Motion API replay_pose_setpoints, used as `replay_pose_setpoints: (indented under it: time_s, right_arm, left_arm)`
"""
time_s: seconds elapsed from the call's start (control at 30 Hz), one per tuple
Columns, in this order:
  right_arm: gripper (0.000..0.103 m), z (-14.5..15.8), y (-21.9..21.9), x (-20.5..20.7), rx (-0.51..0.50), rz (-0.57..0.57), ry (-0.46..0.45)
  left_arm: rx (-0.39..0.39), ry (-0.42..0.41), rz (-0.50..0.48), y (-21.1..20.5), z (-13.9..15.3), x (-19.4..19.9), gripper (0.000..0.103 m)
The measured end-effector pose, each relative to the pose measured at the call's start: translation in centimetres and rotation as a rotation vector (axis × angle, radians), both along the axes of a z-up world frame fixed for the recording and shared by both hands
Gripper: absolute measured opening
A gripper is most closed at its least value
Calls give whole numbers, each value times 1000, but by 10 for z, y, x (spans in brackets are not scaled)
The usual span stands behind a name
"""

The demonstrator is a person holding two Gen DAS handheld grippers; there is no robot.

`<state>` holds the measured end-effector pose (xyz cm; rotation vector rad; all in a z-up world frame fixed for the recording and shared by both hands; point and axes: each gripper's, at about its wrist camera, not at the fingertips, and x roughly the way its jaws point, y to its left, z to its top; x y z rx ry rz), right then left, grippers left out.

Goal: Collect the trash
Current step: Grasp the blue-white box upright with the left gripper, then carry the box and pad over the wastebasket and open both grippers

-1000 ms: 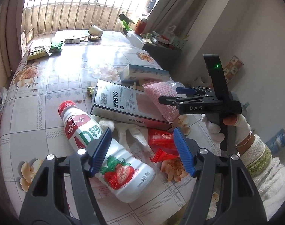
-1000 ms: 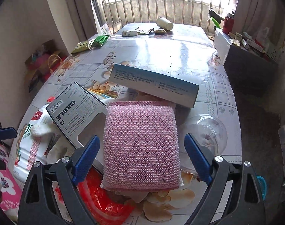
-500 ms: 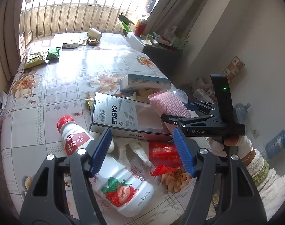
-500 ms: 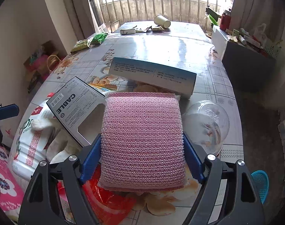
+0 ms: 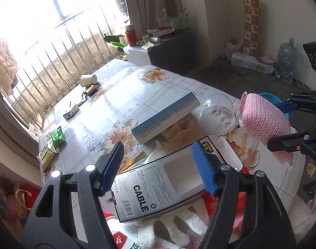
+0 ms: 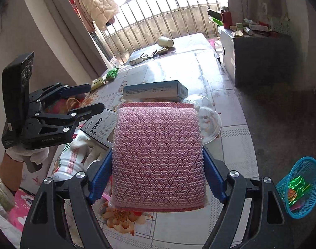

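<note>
My right gripper is shut on a pink mesh sponge pad and holds it above the table's near edge; the pad also shows in the left wrist view. My left gripper is open and empty above a grey box marked CABLE, which lies on a white glove and a strawberry milk bottle. A blue-white carton and a clear plastic dome lid lie beyond. A blue basket with wrappers stands on the floor at the right.
A paper cup, a small box and green snack packets lie at the table's far end. A red wrapper lies by the glove. A dark cabinet with clutter stands right of the table.
My right gripper closed on the pink pad and lifted it off the pile. My left gripper rose and swung forward, from over the milk bottle to above the CABLE box.
</note>
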<state>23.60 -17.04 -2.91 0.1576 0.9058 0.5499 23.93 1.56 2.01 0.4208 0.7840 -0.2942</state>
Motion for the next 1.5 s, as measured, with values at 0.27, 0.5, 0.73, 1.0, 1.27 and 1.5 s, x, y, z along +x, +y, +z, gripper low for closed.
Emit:
replay_pose_setpoints:
  time_s: [0.27,0.5,0.73,1.0,1.27,1.5]
  right_arm:
    - [78,-17,-37,-3,57,-68,34]
    - [78,-34,-57,3,96,-101,68]
    - [78,-43,-67,4,128,-110,79]
    - [78,-43,-80,-2,147,-138,78]
    - [78,-37,-92,-13,176,-169,66]
    - [78,-35,-118,-35,281,-236,62]
  left_arm:
    - [267,41,-78,-46,-41,61,64]
    - [329,108,-132,-65,-52,82,55]
    - [368,126,-173,-74,-52,81,40]
    - [416,62,-148,-74,-31,79,32]
    - [348,-8,-80,-63,18,69,31]
    - [239,-63,-133,-90,66,23,31]
